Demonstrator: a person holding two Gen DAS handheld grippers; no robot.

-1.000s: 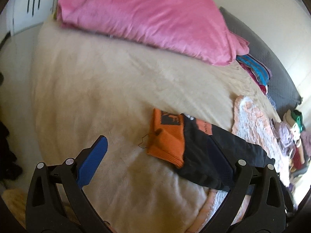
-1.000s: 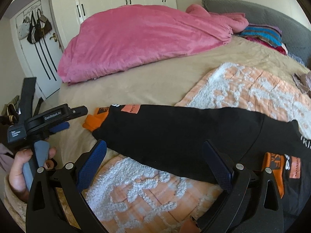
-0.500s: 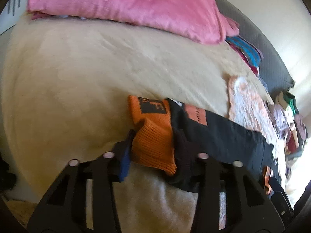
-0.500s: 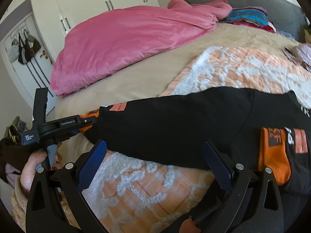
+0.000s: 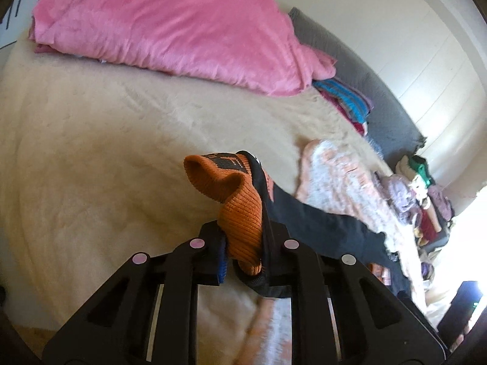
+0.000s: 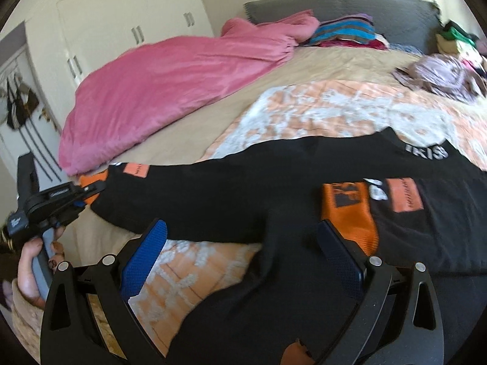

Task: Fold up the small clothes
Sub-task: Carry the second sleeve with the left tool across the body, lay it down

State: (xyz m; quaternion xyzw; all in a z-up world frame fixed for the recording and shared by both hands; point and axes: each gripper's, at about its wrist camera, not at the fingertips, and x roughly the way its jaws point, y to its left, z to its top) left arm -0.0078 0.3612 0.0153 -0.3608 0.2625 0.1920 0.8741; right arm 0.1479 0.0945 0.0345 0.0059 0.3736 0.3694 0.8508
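A black garment with orange ribbed cuffs lies spread across the bed, partly on an orange-and-white blanket. My left gripper is shut on one orange cuff and holds it lifted off the beige cover; in the right wrist view that left gripper shows at the sleeve's far left end, held by a hand. My right gripper stands open just above the black cloth, with its right finger beside the other orange cuff.
A pink duvet is heaped at the back of the bed. Striped folded clothes lie by the grey headboard, with a heap of mixed clothes at the right. White wardrobes stand behind.
My left gripper came down over the orange cuff, shut on it and lifted it. My right gripper moved right along the black garment toward the other cuff and stays open.
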